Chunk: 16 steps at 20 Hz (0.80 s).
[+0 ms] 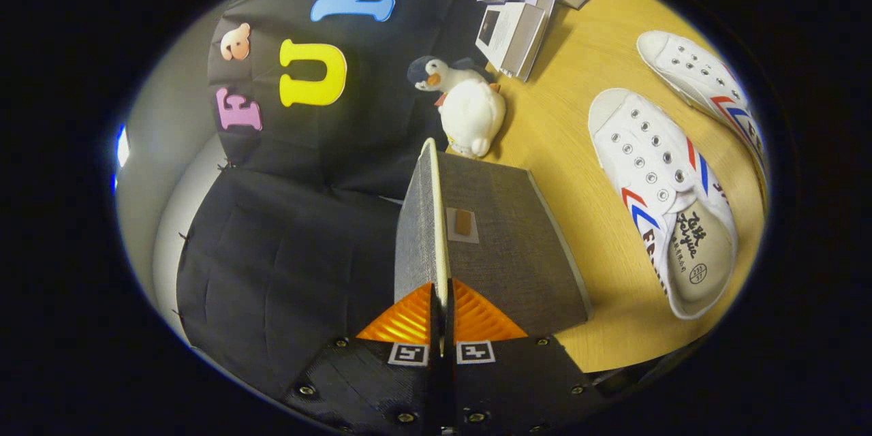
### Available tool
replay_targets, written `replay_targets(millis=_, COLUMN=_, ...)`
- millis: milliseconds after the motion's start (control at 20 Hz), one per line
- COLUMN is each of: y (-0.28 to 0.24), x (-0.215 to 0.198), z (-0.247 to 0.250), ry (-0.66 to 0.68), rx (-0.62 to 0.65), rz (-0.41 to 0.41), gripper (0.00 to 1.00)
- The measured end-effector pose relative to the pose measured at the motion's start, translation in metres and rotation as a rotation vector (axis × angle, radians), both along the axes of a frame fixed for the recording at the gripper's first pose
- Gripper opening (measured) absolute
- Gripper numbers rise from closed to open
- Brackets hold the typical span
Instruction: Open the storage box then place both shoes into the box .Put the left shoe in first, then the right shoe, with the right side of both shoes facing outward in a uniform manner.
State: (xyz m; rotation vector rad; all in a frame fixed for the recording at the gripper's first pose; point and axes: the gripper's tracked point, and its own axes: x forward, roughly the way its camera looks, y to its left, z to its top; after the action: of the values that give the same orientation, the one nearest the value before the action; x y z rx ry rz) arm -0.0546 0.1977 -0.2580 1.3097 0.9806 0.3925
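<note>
Clamped by both fingers of the gripper (441,313) on the thin raised lid (432,218) of the grey fabric box (511,252), lid edge-on between the fingers, box interior hidden. Beyond the box on the wooden table (579,122): a plush penguin (463,105) against the black cloth wall, a stack of booklets (524,13) further off. To the right of the box, two white shoes, near shoe (661,197) and far shoe (702,82), side by side with red and blue stripes, laceless eyelets up, apart from the box.
</note>
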Motion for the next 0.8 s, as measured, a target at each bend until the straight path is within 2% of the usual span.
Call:
replay_targets(millis=300, y=0.007, x=0.0, z=0.034, ry=-0.083, rx=-0.036, rz=0.075, gripper=0.0)
replay_targets(millis=800, y=0.038, x=0.019, z=0.105, ry=-0.157, rx=-0.034, rz=0.128, gripper=0.0)
